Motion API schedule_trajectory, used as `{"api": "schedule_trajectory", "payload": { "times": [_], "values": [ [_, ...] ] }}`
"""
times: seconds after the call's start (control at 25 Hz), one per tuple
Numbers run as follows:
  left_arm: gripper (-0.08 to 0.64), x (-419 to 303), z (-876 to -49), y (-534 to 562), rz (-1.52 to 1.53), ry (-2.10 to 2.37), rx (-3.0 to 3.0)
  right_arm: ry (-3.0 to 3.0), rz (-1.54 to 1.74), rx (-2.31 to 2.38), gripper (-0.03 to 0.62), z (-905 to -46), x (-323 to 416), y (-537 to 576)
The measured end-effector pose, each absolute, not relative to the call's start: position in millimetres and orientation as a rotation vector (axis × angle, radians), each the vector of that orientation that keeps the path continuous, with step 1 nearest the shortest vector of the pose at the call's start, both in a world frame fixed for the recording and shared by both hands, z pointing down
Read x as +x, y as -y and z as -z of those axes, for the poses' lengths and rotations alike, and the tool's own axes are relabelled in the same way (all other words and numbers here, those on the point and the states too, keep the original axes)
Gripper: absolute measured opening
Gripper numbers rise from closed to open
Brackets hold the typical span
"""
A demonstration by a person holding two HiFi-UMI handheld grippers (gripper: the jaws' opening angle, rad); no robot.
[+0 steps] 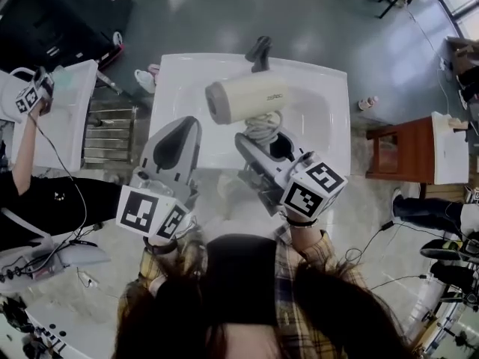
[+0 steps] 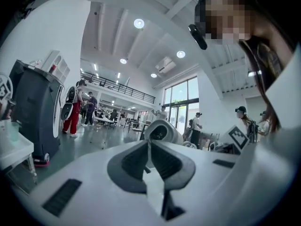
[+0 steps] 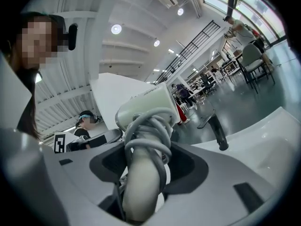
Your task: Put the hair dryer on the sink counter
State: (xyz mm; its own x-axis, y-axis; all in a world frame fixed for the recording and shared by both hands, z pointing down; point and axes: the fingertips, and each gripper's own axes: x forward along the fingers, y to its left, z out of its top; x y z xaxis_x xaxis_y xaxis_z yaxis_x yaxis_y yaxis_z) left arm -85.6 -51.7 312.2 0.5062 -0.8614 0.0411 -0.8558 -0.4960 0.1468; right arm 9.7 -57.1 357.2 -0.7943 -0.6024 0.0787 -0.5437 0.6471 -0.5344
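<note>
My left gripper (image 2: 149, 145) is clenched on nothing, its jaws pressed together. My right gripper (image 3: 146, 161) grasps the hair dryer (image 1: 247, 96) by its handle, with the grey cord (image 3: 150, 126) coiled round the handle where the jaws close on it. In the head view the handle runs back toward six o'clock into my jaws. The cream barrel lies across from three to nine o'clock, its round end toward nine. It hangs over the basin of the white sink (image 1: 187, 73). The black faucet (image 1: 260, 51) stands beyond at twelve o'clock.
</note>
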Motion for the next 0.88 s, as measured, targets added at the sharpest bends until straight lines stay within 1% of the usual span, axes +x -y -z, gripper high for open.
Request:
{"api": "schedule_trajectory", "payload": {
  "times": [0.36, 0.56, 0.88],
  "values": [
    [0.032, -111.9, -313.4, 141.4, 0.033, 1.454, 2.603, -2.755, 0.86, -0.998, 0.25, -357.3, -16.2, 141.2],
    [0.032, -122.2, -311.7, 167.0, 0.015, 1.466, 2.576, -2.77, 0.874, -0.996, 0.25, -353.3, -24.3, 169.8],
    [0.032, -156.5, -331.4, 198.6, -0.001, 1.475, 2.532, -2.796, 0.938, -1.021, 0.25, -373.5, -52.5, 198.7]
  ]
}}
